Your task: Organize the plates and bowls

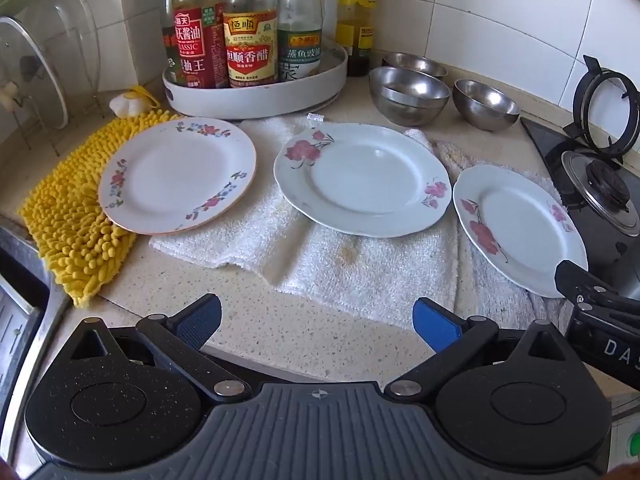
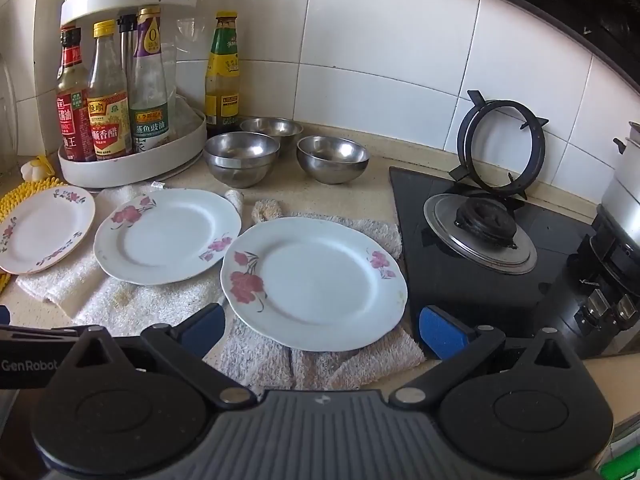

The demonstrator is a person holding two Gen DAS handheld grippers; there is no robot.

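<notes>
Three flowered white plates lie in a row on the counter: a left plate partly on a yellow mat, a middle plate on a white towel, and a right plate beside the stove. Behind them stand three steel bowls: and a rear one. My left gripper hovers open over the counter's front edge, short of the middle plate. My right gripper hangs open at the right plate's near rim, nothing held.
A white turntable rack with sauce bottles stands at the back left. A glass lid leans at far left. The black gas stove with a burner and a loose pan ring fills the right. The sink edge is at lower left.
</notes>
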